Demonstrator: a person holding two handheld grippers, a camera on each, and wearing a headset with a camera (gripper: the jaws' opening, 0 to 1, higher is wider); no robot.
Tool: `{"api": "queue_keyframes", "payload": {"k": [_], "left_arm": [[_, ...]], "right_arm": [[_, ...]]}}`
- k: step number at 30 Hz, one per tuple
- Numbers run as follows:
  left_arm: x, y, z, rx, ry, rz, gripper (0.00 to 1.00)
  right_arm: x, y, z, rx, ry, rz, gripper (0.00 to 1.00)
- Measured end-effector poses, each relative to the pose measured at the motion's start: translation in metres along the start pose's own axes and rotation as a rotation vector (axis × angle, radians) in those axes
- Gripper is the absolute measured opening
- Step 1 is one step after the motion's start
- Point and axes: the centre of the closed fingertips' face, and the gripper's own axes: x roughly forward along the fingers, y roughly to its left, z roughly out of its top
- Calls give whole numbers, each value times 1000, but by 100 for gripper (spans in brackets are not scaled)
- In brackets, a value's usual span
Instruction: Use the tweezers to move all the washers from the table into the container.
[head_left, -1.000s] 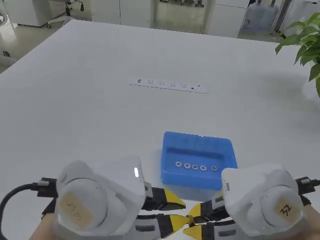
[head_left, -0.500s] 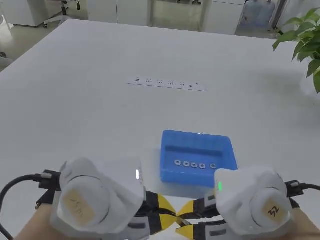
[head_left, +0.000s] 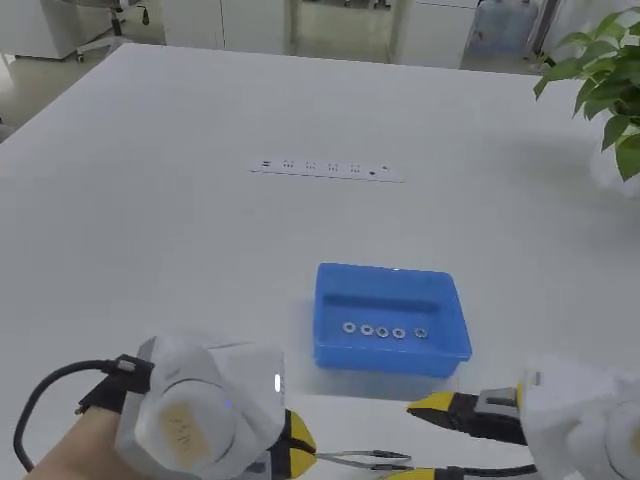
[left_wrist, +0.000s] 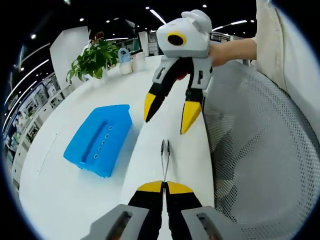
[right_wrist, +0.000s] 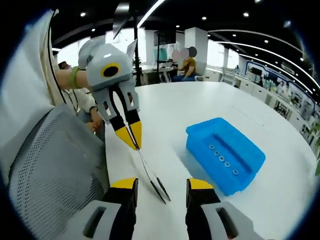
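- Five washers lie in a row inside the blue container, which sits on the near part of the worktop.
- The left hand-held gripper is clamped tight on the tweezers, which point right.
- The right hand-held gripper stands wide, holding nothing, near the tweezer tips.

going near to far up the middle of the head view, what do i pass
thin metal tweezers → blue plastic container → flat white power strip
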Motion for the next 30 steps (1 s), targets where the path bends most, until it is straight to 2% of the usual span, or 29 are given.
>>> {"api": "queue_keyframes", "payload": {"k": [1, 3, 7, 9, 10, 12, 14, 17, 19, 24, 25, 28, 30], "left_arm": [[4, 1, -2, 17, 23, -6, 0], [8, 2, -3, 25, 57, -17, 0], [15, 2, -5, 61, 145, -44, 0], [18, 0, -9, 71, 192, -58, 0], [20, -1, -10, 59, 210, -59, 0], [21, -4, -12, 45, 231, -77, 0], [22, -6, -12, 38, 254, -83, 0], [22, -8, -16, 58, 301, -86, 0], [22, -9, -18, 71, 331, -83, 0], [21, -11, -17, 51, 356, -78, 0], [21, -11, -18, 43, 366, -74, 0], [20, -11, -19, 39, 369, -55, 0], [19, -12, -25, 45, 400, -39, 0]], "right_arm": [[-3, -2, 0, 7, -8, -12, 36], [-19, -10, 0, 46, -31, -79, 37], [-49, -26, 0, 73, -55, -216, 37], [-60, -32, -7, 40, 1, -275, 37], [-65, -36, -14, -20, 62, -312, 37], [-69, -38, -19, -56, 94, -344, 37], [-71, -36, -18, -30, 69, -347, 38], [-75, -33, -12, 14, 13, -369, 39], [-79, -31, -10, 22, -4, -382, 39], [-91, -29, -5, 96, -73, -406, 40], [-94, -28, -2, 124, -96, -404, 40], [-101, -27, 2, 146, -131, -397, 42], [-104, -25, 7, 176, -176, -375, 43]]}}
